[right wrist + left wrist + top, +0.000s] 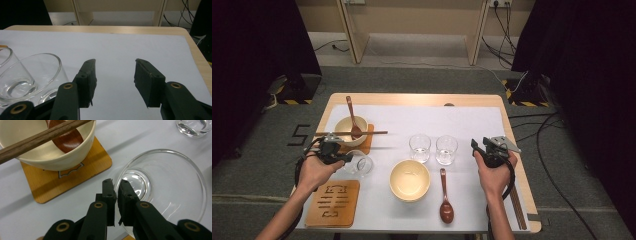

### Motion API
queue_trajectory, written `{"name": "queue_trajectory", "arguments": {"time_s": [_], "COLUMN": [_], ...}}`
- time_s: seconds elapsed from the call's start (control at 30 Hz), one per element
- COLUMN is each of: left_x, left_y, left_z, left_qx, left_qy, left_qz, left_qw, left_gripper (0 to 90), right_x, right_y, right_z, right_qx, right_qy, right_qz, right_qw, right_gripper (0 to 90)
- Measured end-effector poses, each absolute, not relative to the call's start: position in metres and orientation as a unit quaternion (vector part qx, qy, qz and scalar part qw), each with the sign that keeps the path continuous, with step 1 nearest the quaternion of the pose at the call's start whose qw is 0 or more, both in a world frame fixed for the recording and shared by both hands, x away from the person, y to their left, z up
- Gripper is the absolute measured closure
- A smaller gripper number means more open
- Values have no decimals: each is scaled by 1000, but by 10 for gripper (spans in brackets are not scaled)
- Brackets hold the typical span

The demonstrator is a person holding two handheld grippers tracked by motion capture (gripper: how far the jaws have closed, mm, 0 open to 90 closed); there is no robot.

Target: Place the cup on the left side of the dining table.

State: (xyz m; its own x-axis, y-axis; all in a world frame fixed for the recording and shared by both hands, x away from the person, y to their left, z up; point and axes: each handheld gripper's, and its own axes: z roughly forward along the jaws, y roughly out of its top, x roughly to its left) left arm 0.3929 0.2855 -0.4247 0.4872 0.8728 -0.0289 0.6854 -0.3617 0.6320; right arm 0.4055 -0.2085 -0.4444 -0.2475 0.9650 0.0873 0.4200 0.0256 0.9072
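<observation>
My left gripper is shut on the near rim of a clear glass that stands on the white mat. In the left gripper view the jaws pinch that thin rim, one pad inside the glass and one outside. Just left of it a cream bowl sits on a wooden coaster, with a brown spoon in it and chopsticks laid across its rim. My right gripper hovers open at the mat's right side, nothing between its jaws.
Two more glasses stand mid-table, left of the right gripper. An empty cream bowl and a brown spoon lie near the front. A second coaster sits front left, and chopsticks lie along the right edge.
</observation>
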Motion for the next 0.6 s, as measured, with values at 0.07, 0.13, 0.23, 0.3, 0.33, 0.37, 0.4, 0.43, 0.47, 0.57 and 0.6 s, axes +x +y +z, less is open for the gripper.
{"name": "queue_trajectory", "arguments": {"time_s": [0.07,0.13,0.23,0.3,0.33,0.37,0.4,0.43,0.47,0.57,0.6], "left_x": [394,394,396,397,397,398,398,399,401,401,401], "left_y": [284,284,283,283,283,282,282,282,281,280,280], "left_z": [-424,-425,-424,-424,-424,-424,-424,-424,-424,-424,-424], "left_qx": [811,809,808,807,807,805,805,804,803,803,803], "left_qy": [480,482,486,489,489,493,494,496,497,496,496], "left_qz": [159,159,157,156,156,155,154,154,154,155,155], "left_qw": [295,296,294,292,292,291,291,290,290,291,291], "left_gripper": [836,836,835,834,833,833,833,831,830,829,828], "right_x": [405,405,405,405,405,405,405,405,405,405,405], "right_y": [-208,-208,-209,-209,-209,-209,-209,-209,-209,-209,-209], "right_z": [-444,-444,-444,-444,-444,-444,-444,-444,-444,-444,-444], "right_qx": [534,533,534,534,534,534,534,534,534,534,534], "right_qy": [649,650,649,649,649,649,649,649,649,649,649], "right_qz": [450,449,450,450,450,449,449,450,449,449,449], "right_qw": [302,303,303,303,303,303,303,303,303,303,303], "right_gripper": [520,520,520,520,520,520,520,519,520,520,519]}}
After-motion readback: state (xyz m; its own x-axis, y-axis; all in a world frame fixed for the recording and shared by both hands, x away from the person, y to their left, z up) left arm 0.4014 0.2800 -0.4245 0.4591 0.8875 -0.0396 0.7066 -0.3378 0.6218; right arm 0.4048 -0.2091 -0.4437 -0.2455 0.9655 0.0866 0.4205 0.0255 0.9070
